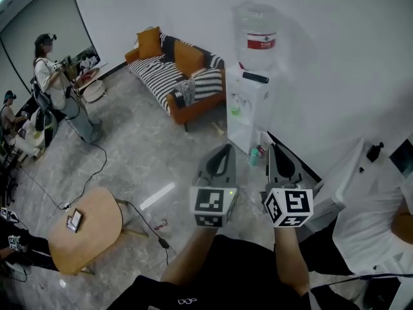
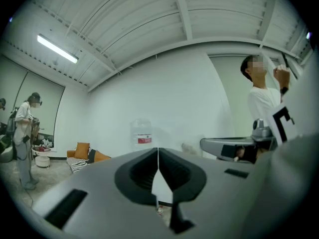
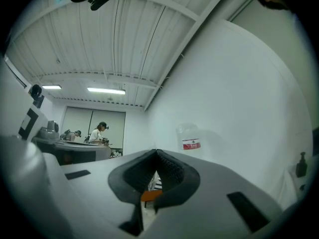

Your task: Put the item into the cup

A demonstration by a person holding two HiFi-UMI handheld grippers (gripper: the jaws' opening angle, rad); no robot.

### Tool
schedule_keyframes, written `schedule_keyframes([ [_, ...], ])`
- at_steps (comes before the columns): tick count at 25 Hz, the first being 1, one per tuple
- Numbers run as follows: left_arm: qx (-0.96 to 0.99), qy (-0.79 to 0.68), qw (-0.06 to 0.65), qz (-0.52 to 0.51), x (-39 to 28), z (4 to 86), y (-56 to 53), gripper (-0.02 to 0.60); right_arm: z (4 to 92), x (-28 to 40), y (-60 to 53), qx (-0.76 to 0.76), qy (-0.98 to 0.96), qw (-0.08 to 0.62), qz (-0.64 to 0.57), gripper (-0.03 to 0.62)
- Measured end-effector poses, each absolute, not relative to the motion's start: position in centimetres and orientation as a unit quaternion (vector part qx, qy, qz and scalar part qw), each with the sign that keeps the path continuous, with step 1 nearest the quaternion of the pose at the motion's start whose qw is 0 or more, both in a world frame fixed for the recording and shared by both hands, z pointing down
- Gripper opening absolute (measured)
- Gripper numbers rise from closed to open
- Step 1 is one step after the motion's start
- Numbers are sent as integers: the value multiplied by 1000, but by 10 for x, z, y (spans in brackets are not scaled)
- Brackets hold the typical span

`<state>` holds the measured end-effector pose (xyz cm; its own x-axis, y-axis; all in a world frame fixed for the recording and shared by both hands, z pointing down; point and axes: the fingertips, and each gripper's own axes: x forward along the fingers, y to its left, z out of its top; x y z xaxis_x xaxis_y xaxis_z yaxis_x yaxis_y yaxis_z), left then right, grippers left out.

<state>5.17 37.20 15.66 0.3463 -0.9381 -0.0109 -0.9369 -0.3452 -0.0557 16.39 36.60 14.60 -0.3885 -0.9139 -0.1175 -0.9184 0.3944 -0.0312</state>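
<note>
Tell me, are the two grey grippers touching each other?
Apart. The head view shows a strip of floor between the left gripper and the right gripper along their whole length.

The white counter [image 1: 352,166] and the person in a white shirt [image 1: 371,221] beside it are cut off by the head view's right edge. The flat thing [image 1: 75,220] on the round wooden table [image 1: 97,237] is too small to identify. The print on the water bottle's label [image 1: 261,43] is unreadable. Below the right gripper [image 3: 156,153], only a sliver of something orange [image 3: 151,195] shows.
</note>
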Motion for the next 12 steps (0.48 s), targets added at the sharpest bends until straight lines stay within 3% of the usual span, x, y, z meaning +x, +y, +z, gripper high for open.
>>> schedule_keyframes([
  [12, -843, 535, 48, -3, 62, 149, 321, 14, 148, 172, 319, -578, 812, 66, 38, 11],
])
